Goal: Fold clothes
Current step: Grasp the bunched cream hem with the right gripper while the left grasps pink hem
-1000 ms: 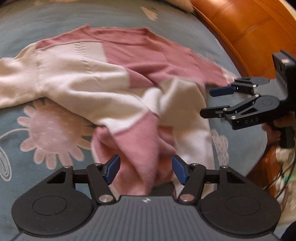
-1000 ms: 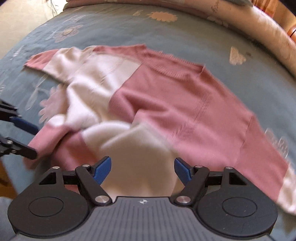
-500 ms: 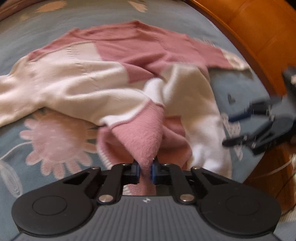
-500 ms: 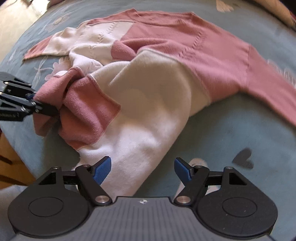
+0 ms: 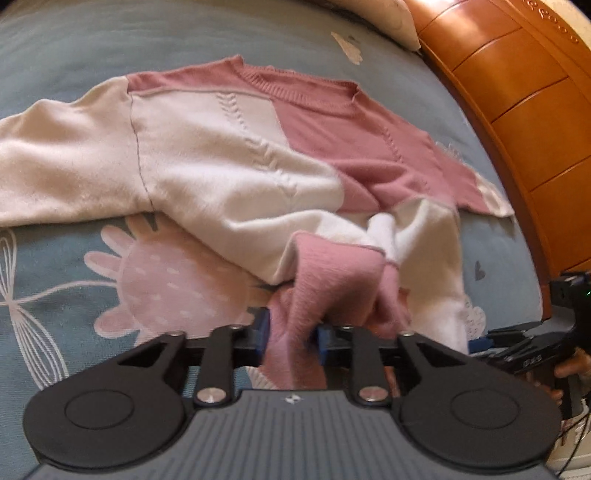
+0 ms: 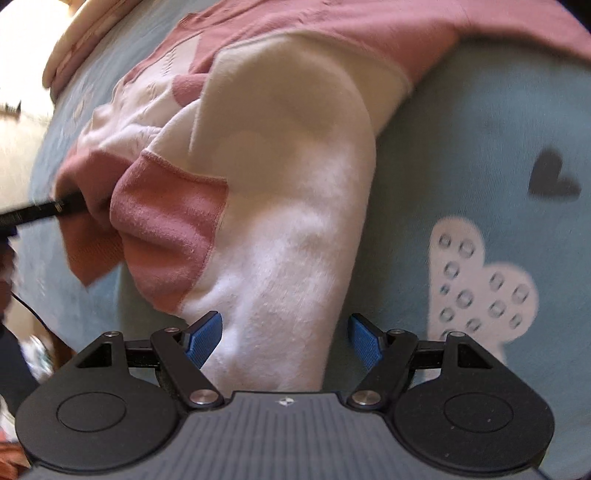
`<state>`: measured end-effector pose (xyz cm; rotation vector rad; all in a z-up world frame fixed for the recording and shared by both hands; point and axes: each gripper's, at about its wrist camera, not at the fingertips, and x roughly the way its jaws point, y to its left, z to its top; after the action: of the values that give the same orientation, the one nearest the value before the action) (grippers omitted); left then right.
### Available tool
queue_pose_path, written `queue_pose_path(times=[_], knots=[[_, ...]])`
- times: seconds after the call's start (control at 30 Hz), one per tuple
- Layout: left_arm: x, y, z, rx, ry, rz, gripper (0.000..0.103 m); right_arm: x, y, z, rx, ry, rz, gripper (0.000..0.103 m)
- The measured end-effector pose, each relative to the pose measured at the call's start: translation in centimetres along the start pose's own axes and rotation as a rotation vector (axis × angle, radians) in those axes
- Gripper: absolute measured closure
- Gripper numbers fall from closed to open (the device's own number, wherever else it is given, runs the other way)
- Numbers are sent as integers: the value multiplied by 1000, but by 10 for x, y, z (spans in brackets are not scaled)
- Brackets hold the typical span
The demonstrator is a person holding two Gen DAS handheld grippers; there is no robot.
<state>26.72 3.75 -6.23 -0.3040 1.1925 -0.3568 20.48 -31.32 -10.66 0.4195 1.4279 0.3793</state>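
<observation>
A pink and cream knit sweater [image 5: 236, 158] lies rumpled on the bed, neck toward the far side. My left gripper [image 5: 291, 341] is shut on the pink hem of the sweater, bunched between its blue pads. My right gripper [image 6: 286, 341] is open, its blue pads on either side of the cream hem corner [image 6: 280, 295] of the sweater, not closed on it. The right gripper also shows low at the right edge of the left wrist view [image 5: 517, 347]. The left gripper's black finger [image 6: 40, 210] shows at the left of the right wrist view, holding the pink hem.
The bed has a blue-grey cover [image 5: 55, 295] with pink flower and white heart prints [image 6: 480, 288]. A wooden headboard [image 5: 517, 110] curves along the right of the left wrist view, with a pillow [image 5: 388, 14] at the top.
My left gripper closed on the pink hem and lifted it slightly. My right gripper moved down and in until the cream hem corner lies between its open pads.
</observation>
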Motion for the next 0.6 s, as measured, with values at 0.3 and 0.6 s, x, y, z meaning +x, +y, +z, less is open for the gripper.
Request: queue_pose_path(times=[0.3, 0.6], knots=[[-30, -17, 0, 28, -17, 8, 98, -3, 2, 6, 50, 21, 4, 90], [-93, -23, -11, -23, 36, -46, 99, -67, 16, 7, -72, 101, -86, 91]])
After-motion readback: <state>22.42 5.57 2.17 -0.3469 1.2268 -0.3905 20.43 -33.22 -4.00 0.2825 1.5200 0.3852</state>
